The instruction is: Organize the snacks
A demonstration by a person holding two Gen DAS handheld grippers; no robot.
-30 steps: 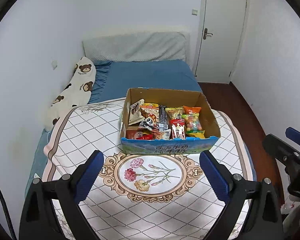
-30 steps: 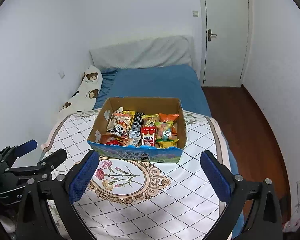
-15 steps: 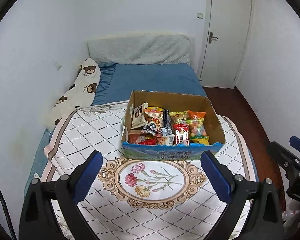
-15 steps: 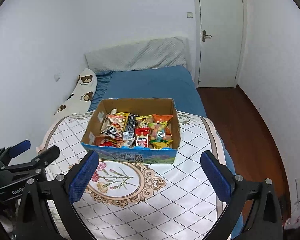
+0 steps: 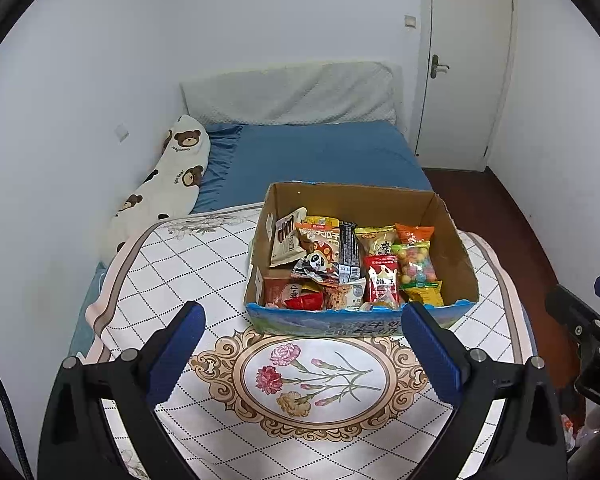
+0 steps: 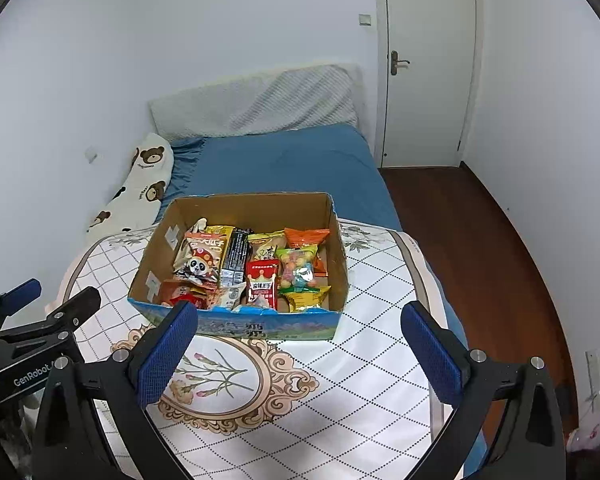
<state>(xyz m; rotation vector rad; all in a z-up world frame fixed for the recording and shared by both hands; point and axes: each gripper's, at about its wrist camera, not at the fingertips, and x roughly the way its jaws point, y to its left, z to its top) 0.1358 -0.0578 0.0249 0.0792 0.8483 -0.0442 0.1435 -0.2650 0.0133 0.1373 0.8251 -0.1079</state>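
Note:
An open cardboard box (image 5: pixel 456 256) with a blue front holds several snack packets (image 5: pixel 352 264), among them a panda packet (image 5: pixel 318 264) and a red packet (image 5: pixel 382 282). It stands on a table with a white checked, flowered cloth (image 5: pixel 188 264). My left gripper (image 5: pixel 304 356) is open and empty, held in front of the box. My right gripper (image 6: pixel 300 356) is open and empty, also in front of the box (image 6: pixel 340 264), whose snacks (image 6: pixel 252 268) show from the right. Each gripper shows at the edge of the other's view.
A bed with a blue sheet (image 5: pixel 320 152) and a bear-print pillow (image 5: pixel 168 184) lies behind the table. A white door (image 5: pixel 464 64) is at the back right. Dark wood floor (image 6: pixel 472 240) runs along the right side.
Both views have shifted slightly: the box sits a little lower in both. Both grippers stay open and empty. The box contents have not changed.

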